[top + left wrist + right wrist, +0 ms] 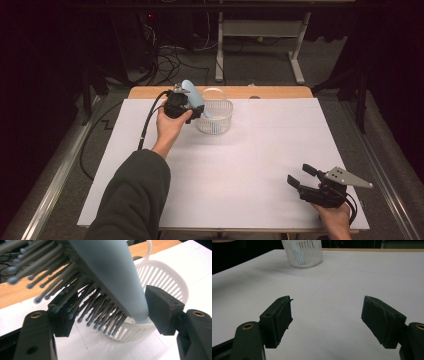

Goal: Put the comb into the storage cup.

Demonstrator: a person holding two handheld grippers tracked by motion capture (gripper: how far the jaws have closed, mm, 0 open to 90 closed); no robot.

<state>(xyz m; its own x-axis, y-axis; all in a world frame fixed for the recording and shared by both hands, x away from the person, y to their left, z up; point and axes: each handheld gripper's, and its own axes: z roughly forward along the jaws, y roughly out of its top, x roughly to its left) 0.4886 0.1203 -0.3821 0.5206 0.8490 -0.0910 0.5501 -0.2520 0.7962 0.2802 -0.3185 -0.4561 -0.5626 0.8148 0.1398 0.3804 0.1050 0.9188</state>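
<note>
Hairbrush point(110, 272) between left tongs point(110, 312), over basket point(172, 287)

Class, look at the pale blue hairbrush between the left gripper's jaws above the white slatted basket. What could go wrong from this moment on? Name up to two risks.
1. The pale blue plastic hairbrush sits between the left gripper's jaws with its tip at the rim of the white slatted plastic basket. With a loose grip, it might tip out onto the white table cover.
2. The bristles brush one jaw pad and could snag as the brush drops.
</note>
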